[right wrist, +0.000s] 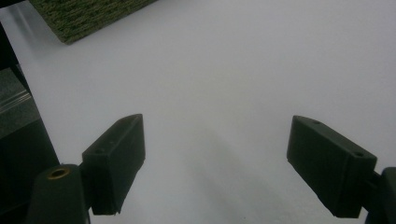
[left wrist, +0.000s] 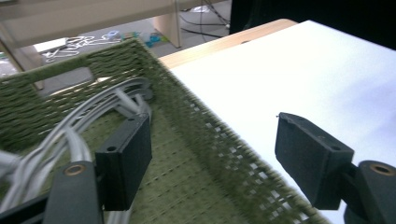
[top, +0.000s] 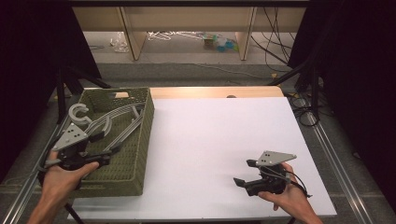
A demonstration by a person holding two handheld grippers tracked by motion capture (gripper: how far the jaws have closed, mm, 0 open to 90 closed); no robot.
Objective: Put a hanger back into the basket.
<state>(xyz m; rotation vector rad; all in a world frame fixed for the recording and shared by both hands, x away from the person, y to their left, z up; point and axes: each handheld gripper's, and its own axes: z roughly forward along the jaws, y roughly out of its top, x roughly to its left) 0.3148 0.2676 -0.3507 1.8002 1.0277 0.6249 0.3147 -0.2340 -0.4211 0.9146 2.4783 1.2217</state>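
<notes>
no text, label, brand, number or sign can be read anywhere in these pictures.

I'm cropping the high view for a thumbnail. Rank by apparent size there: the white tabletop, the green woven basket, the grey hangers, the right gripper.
1. white tabletop
2. green woven basket
3. grey hangers, a bundle lying in the basket
4. right gripper; it sits nearer the camera, so its gap to the hangers is unsure.
</notes>
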